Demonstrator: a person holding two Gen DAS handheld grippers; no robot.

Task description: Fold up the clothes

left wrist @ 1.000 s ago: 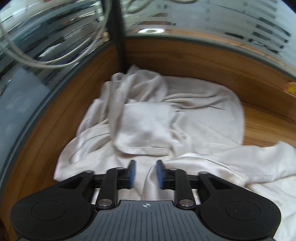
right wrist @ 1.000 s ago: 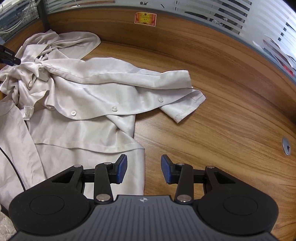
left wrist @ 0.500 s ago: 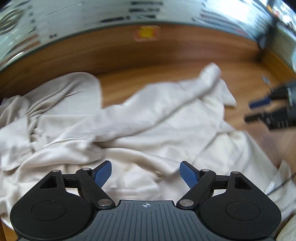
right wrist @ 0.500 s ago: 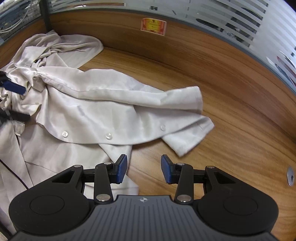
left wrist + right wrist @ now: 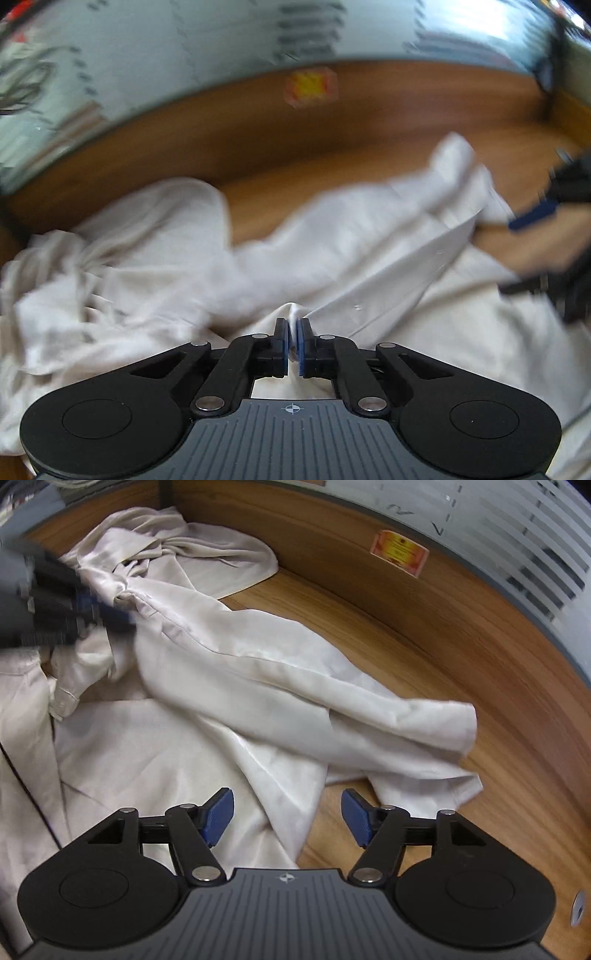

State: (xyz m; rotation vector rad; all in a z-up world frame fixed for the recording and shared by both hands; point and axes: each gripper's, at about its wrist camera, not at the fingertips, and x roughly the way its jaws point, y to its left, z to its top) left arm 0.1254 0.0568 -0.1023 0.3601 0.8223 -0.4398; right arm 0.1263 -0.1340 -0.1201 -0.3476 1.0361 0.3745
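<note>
Two claws: left claw [image 5: 294,341] clenched on silky cream shirt [image 5: 236,672], right claw [image 5: 286,819] opening, nothing gripped.

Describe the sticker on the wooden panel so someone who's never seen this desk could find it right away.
Start at the wooden back panel behind the desk, under the frosted striped glass. The sticker sits near its top edge, beyond the crumpled cream shirt. It is the only red-and-yellow rectangle there.

This looks like an office. Beyond the tongs, a wood-grain desk [image 5: 424,657] ends at a low wooden partition [image 5: 480,602] topped with striped frosted glass [image 5: 535,542]. A round cable grommet [image 5: 578,908] sits in the desktop to the tongs' right.
</note>
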